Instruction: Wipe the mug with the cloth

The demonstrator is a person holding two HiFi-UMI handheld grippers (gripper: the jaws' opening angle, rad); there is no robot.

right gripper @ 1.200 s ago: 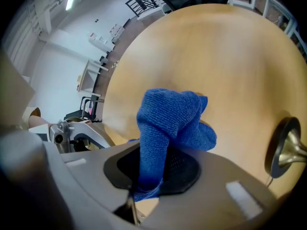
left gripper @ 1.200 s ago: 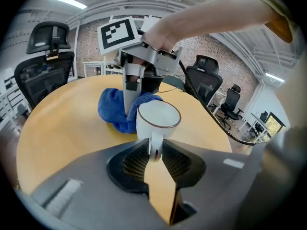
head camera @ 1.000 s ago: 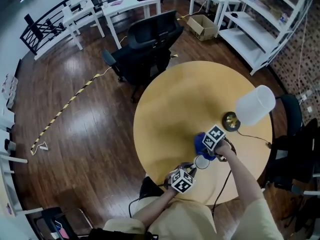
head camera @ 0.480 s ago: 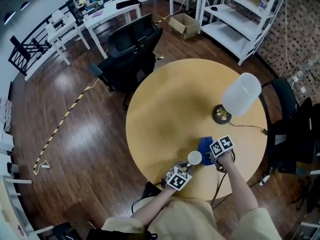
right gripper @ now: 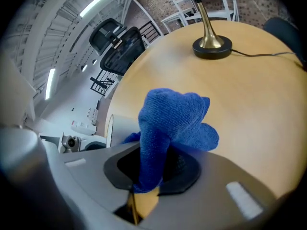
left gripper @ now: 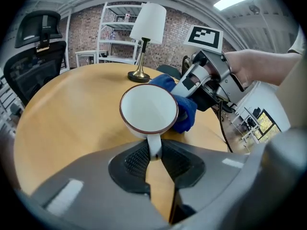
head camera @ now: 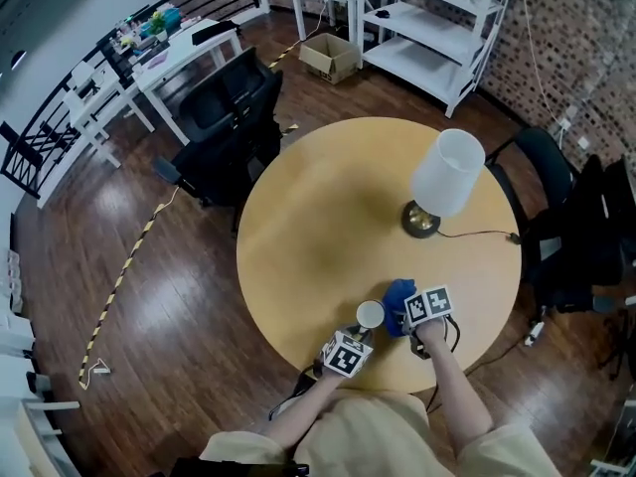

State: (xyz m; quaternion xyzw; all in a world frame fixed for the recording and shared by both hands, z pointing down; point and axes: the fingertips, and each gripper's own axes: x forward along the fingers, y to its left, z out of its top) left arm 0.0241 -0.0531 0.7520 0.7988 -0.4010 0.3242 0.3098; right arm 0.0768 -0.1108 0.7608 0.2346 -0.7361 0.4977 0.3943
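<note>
A white mug (head camera: 370,314) with a dark red rim stands near the front edge of the round table (head camera: 328,217). My left gripper (left gripper: 154,150) is shut on its handle, and the mug's mouth (left gripper: 148,110) faces up just beyond the jaws. My right gripper (right gripper: 151,169) is shut on a bunched blue cloth (right gripper: 175,121). The cloth (left gripper: 184,114) presses against the mug's right side. In the head view the cloth (head camera: 397,294) lies between the mug and the right gripper (head camera: 411,318), and the left gripper (head camera: 358,336) is below the mug.
A table lamp (head camera: 437,182) with a white shade and brass base (right gripper: 212,46) stands behind the cloth, its cord running right. A black office chair (head camera: 224,127) is at the table's far left. White shelving (head camera: 437,28) stands behind.
The head view has swung, so the table sits differently in frame. My right gripper with the cloth has shifted from over the mug to its right side. The left gripper still holds the handle.
</note>
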